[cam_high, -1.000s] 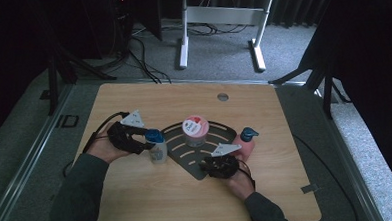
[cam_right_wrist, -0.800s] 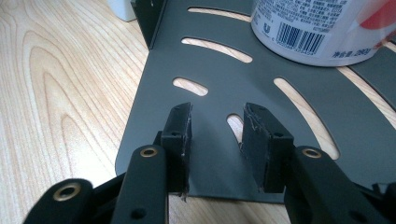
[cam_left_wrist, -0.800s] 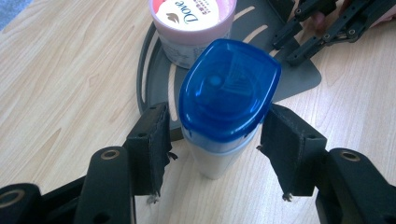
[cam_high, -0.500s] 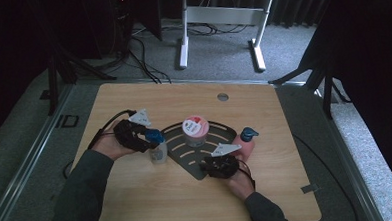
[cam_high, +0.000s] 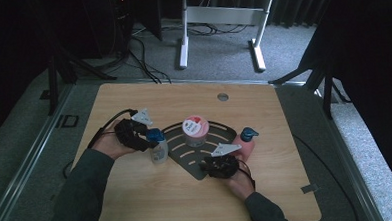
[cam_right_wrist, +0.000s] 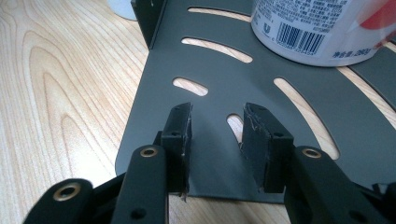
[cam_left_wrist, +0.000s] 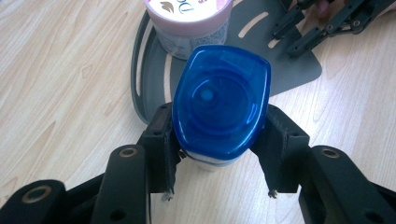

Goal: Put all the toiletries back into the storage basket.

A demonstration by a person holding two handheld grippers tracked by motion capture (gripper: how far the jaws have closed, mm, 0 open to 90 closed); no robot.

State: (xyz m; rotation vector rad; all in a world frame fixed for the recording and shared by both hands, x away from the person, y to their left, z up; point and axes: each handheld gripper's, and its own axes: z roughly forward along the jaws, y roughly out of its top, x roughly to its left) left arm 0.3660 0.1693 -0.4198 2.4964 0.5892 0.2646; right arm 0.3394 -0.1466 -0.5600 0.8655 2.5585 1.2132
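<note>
A small pale bottle with a blue cap [cam_high: 158,144] stands on the table just left of a dark grey slotted tray [cam_high: 178,141]. My left gripper [cam_high: 146,138] is shut on this bottle; in the left gripper view the blue cap [cam_left_wrist: 220,100] sits between the jaws of the left gripper [cam_left_wrist: 219,128]. A pink-lidded jar [cam_high: 195,129] stands on the tray. My right gripper [cam_high: 218,162] is open at the tray's near corner. In the right gripper view the right gripper [cam_right_wrist: 217,135] holds nothing, and its jaws stand apart over the tray [cam_right_wrist: 224,77].
A pink bottle with a blue pump top [cam_high: 245,141] stands at the tray's right edge, close to my right hand. A round grey grommet [cam_high: 223,96] sits near the table's far edge. A desk frame [cam_high: 220,19] and cables lie on the floor beyond.
My left gripper has moved right to the blue-capped bottle and closed on it. The right gripper has stayed at the tray's near corner.
</note>
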